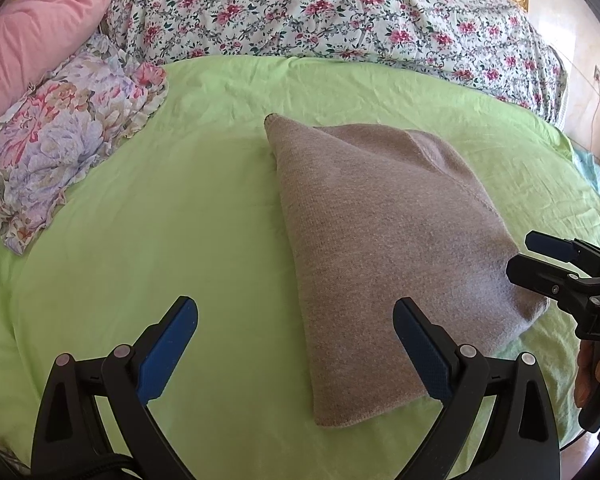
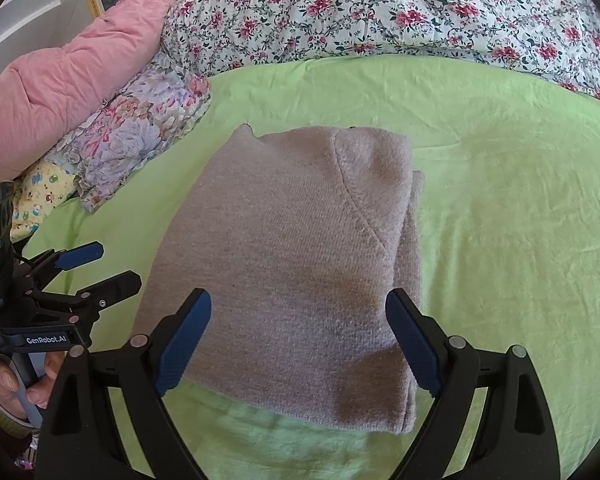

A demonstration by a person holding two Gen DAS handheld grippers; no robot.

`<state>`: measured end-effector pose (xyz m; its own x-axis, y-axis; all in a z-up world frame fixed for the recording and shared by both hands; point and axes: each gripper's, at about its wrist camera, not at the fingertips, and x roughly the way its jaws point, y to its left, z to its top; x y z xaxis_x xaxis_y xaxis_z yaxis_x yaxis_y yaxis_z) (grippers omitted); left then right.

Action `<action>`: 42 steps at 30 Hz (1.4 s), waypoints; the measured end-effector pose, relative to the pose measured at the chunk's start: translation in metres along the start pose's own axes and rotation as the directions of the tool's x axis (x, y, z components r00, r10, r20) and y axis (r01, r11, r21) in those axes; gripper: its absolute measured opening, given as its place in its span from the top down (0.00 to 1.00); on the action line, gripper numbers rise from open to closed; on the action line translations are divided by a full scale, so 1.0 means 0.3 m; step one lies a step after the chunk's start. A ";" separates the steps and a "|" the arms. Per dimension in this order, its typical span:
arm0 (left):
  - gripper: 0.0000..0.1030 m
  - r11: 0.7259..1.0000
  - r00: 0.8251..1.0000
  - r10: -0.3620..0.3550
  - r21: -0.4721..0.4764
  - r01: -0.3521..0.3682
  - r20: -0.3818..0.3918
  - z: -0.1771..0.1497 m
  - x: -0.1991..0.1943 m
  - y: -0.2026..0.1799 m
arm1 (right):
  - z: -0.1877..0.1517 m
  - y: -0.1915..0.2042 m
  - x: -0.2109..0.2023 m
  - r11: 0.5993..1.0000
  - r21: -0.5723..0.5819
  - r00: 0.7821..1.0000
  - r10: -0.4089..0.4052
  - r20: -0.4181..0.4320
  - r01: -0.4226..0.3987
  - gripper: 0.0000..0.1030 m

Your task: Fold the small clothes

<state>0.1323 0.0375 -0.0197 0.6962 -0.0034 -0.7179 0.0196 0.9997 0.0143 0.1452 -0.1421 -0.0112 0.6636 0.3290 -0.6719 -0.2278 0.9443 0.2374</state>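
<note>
The left gripper (image 1: pixel 296 344) hangs with its blue-padded jaws spread wide apart and nothing between them, low over the green sheet (image 1: pixel 140 220), at the near left corner of the folded grey knit garment (image 1: pixel 380 232). Its right fingertip overlaps the garment's near edge in the left wrist view; whether it touches the cloth cannot be told.

The garment lies flat on the sheet, about mid-bed, folded into a compact, roughly rectangular bundle. In the right wrist view (image 2: pixel 296 248) its long axis runs from the near edge away toward the floral quilt (image 2: pixel 420 12), tilted a little so the far end leans rightward. A curved seam crosses its upper right part, and an under layer of the fold peeks out along the right side. In the left wrist view it narrows to a point at the far end.

The right gripper (image 2: pixel 298 340) is likewise spread open and empty, hovering over the garment's near edge, its pads framing the cloth.

To the left of the garment, a ruffled floral cloth (image 2: pixel 140 128) and a pink quilt (image 2: pixel 68 68) lie well apart from it.
</note>
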 end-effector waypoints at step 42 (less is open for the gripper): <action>0.04 1.000 1.000 -0.022 0.010 0.022 0.007 0.010 -0.006 0.001 | 0.007 0.040 -0.015 1.000 0.002 1.000 -0.001 0.011 0.001 0.13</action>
<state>0.1332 0.0376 -0.0163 0.7005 -0.0252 -0.7132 0.0415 0.9991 0.0054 0.1410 -0.1322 -0.0039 0.6712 0.3283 -0.6646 -0.2260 0.9445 0.2383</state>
